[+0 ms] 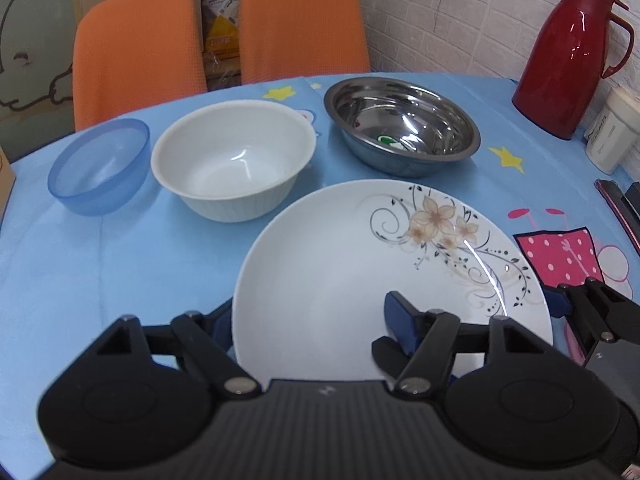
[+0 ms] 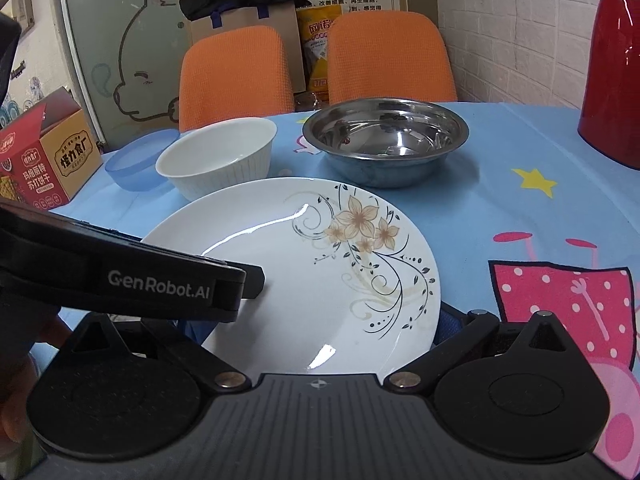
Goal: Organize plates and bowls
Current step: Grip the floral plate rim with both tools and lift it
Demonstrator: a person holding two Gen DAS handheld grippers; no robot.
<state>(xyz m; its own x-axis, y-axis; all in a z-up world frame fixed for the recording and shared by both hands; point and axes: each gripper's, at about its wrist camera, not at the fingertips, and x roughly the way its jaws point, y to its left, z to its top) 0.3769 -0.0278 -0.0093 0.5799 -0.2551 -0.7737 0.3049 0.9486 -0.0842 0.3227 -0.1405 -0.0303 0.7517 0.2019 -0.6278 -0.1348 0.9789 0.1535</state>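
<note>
A white plate with a flower pattern (image 1: pixel 360 264) (image 2: pixel 304 280) lies on the blue tablecloth close to both grippers. My left gripper (image 1: pixel 312 324) is open, with its left finger beside the plate's left rim and its right finger (image 1: pixel 400 320) over the plate's inside. My right gripper (image 2: pixel 316 332) is open, its fingers on either side of the plate's near part. Behind the plate stand a blue plastic bowl (image 1: pixel 100 166) (image 2: pixel 136 164), a white ribbed bowl (image 1: pixel 234 158) (image 2: pixel 218 160) and a steel bowl (image 1: pixel 402 126) (image 2: pixel 386 140).
A red thermos jug (image 1: pixel 576 56) (image 2: pixel 616 92) and a white container (image 1: pixel 612 132) stand at the right by the brick wall. A cardboard snack box (image 2: pixel 44 156) sits at the left table edge. Two orange chairs (image 1: pixel 304 24) stand behind the table.
</note>
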